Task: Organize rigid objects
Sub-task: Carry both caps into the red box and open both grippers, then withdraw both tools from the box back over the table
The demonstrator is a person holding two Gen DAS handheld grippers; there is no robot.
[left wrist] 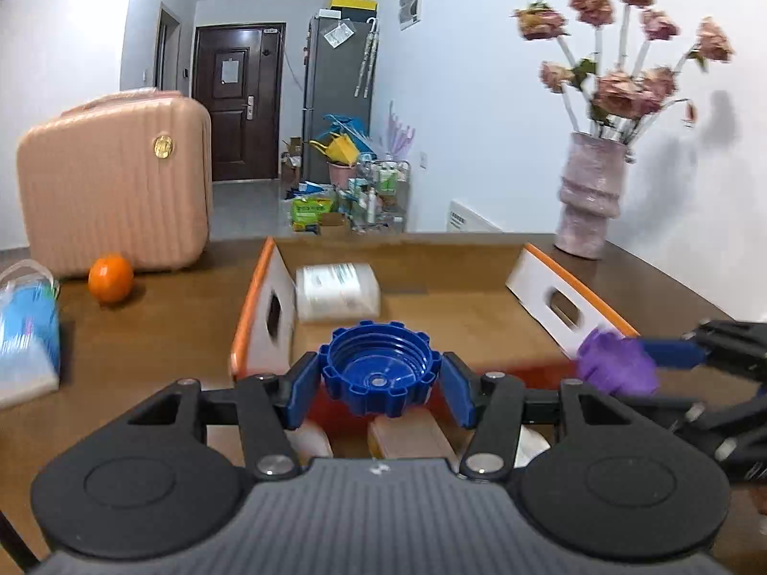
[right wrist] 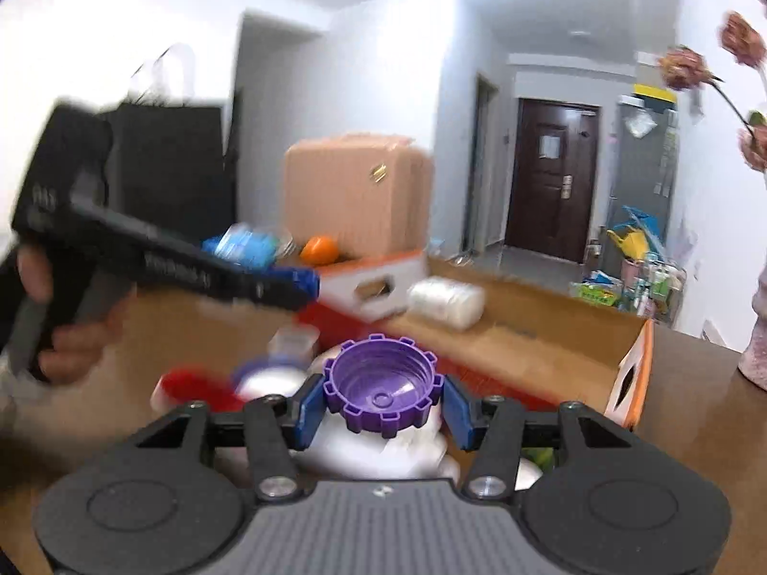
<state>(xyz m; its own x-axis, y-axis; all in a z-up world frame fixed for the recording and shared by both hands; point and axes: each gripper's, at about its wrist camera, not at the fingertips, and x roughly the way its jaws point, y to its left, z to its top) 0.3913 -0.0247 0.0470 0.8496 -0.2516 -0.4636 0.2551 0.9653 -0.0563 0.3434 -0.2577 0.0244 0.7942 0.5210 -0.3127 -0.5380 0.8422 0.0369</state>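
Caps sit clamped in both grippers. The left gripper (left wrist: 378, 383) pinches a blue cap (left wrist: 381, 373) between its blue pads, hollow side up, just ahead of its body. The right gripper (right wrist: 382, 400) pinches a purple cap (right wrist: 382, 390) likewise. Beyond both fingertips lies the open cardboard box (left wrist: 261, 316), holding a white packet (left wrist: 337, 291).

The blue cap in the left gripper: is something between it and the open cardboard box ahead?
Nothing visible blocks it. The blue cap, clamped in the left gripper, faces the cardboard box directly; the white packet lies inside at the far left, leaving bare floor.
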